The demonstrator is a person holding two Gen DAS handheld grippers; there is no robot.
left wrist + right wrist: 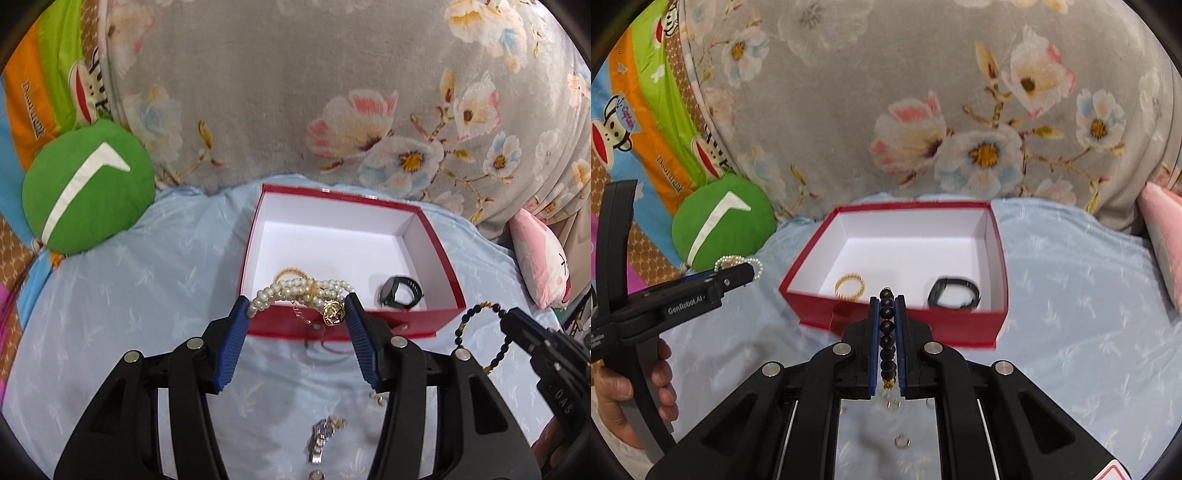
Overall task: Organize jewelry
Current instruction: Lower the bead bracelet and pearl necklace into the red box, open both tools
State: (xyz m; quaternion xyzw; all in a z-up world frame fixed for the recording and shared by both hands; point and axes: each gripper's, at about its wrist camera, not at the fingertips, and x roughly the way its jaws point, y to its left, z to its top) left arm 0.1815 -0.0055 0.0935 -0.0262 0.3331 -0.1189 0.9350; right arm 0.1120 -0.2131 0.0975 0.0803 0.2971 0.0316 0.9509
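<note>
A red box (441, 243) with a white inside sits on the light blue sheet; it also shows in the right wrist view (894, 323). Inside lie a gold bracelet (849, 286) and a black watch (400, 291), also in the right wrist view (955, 293). My left gripper (297, 306) holds a pearl bracelet (299, 290) with a gold charm stretched between its fingertips, just above the box's near wall. My right gripper (887, 302) is shut on a dark bead bracelet (887, 332), in front of the box's near wall.
A silver watch (321, 437) and small rings (902, 441) lie on the sheet near me. A green round cushion (86, 186) lies left of the box, a floral pillow (295, 92) behind it, a pink cushion (541, 258) to the right.
</note>
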